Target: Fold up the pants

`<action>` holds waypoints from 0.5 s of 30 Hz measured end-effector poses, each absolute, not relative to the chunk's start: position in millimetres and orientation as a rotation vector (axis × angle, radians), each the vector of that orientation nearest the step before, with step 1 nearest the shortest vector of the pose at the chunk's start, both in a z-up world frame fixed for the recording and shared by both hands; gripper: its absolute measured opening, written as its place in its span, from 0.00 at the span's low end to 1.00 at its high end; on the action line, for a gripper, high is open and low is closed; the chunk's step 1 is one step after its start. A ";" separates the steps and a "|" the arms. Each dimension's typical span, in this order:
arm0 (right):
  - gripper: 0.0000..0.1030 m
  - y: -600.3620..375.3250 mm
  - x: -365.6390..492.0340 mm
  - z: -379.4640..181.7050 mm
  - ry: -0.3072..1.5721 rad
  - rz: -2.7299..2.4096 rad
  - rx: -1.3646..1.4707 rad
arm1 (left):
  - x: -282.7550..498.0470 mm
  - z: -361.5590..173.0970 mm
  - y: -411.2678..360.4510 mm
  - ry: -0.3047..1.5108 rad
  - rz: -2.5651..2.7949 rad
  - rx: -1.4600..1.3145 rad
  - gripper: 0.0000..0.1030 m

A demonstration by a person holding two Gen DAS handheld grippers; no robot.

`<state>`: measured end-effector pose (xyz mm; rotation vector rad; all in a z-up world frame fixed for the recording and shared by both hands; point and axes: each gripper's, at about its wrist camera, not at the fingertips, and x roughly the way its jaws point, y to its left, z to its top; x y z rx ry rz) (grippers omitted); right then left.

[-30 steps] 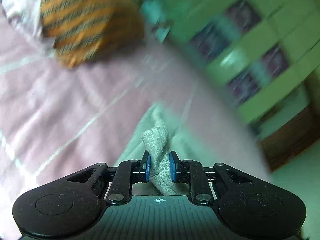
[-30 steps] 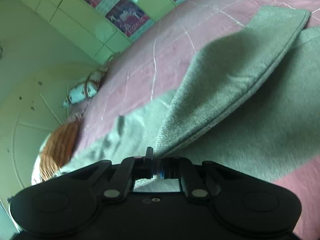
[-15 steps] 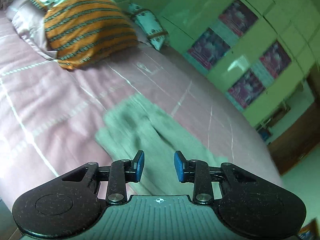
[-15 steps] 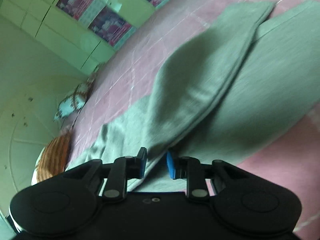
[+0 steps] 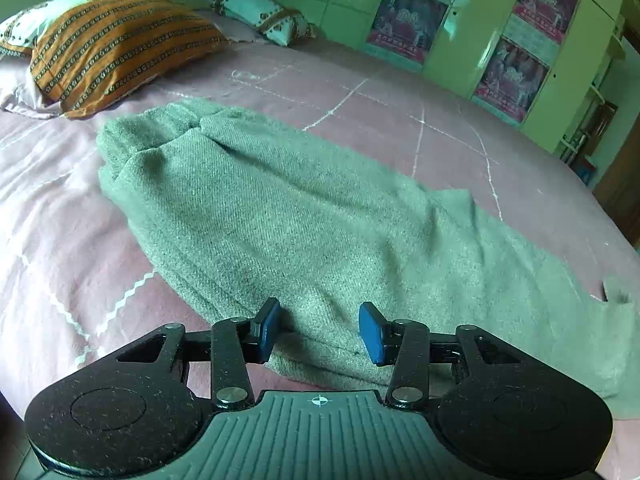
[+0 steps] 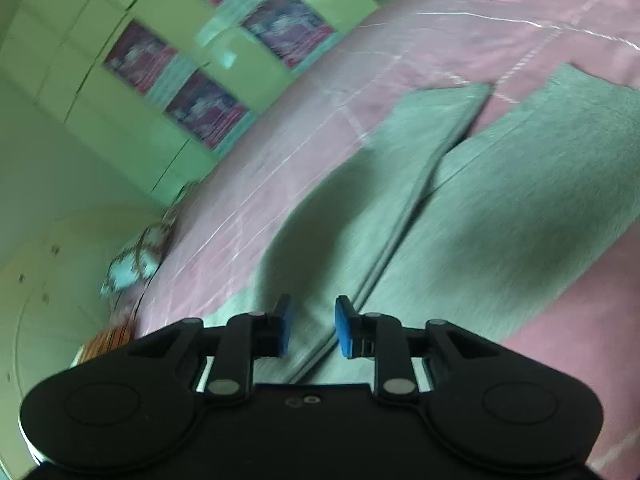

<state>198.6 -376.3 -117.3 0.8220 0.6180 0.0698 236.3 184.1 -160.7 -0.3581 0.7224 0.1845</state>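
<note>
Grey-green knit pants point(image 5: 304, 216) lie on the pink bedspread point(image 5: 60, 208), one leg laid over the other, the waistband end toward the pillows. My left gripper point(image 5: 319, 332) is open and empty, its blue pads just above the near edge of the pants. In the right wrist view the pants point(image 6: 500, 208) lie flat with a folded edge running diagonally. My right gripper point(image 6: 313, 330) is open and empty just above that edge.
An orange striped pillow point(image 5: 116, 48) and a white patterned pillow point(image 5: 260, 12) lie at the head of the bed. Green wardrobe doors with posters point(image 5: 508, 72) stand behind the bed. The bed's edge drops off at the right point(image 5: 624, 216).
Both grippers were shut on the pants fabric a second ago; both have opened and let go. The lifted leg has dropped flat, and the left gripper has drawn back.
</note>
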 end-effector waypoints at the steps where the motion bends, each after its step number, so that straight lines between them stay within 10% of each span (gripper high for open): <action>1: 0.17 -384.0 206.6 -122.0 0.620 0.056 0.842 | 236.2 -160.8 183.9 0.729 0.181 -0.352 0.43; 15: 0.00 -415.6 239.5 -115.8 0.572 0.035 0.884 | 251.8 -159.1 203.3 0.798 0.113 -0.402 0.43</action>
